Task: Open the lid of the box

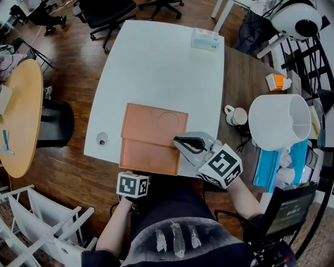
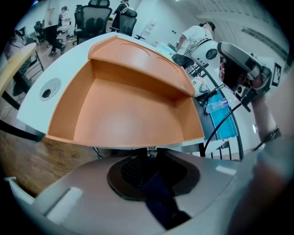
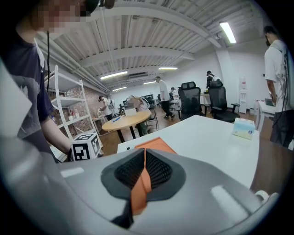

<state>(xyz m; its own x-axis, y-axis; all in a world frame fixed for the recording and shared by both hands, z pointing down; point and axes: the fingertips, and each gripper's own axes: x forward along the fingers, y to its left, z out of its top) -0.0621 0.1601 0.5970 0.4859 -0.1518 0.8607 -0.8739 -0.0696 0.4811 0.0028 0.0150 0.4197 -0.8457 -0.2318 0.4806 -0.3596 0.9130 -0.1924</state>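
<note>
Left tool [image 2: 150, 155] and right tool [image 1: 178, 142] both pinch the one orange box [image 1: 148, 156], lid [image 1: 156, 121] open.

A white tabletop [image 1: 156, 62] carries a pale tissue pack [image 1: 204, 39] at its far edge and has a round cable hole [image 1: 102, 138] near its left side. Beside it, on a brown wooden tabletop [image 1: 245, 78], stand a white mug [image 1: 237, 116], a small orange-and-white carton [image 1: 276, 82] and a big white cylinder [image 1: 279, 121]. A round yellow table [image 1: 18, 114] stands well apart at left, black office chairs [image 1: 107, 13] beyond it.
</note>
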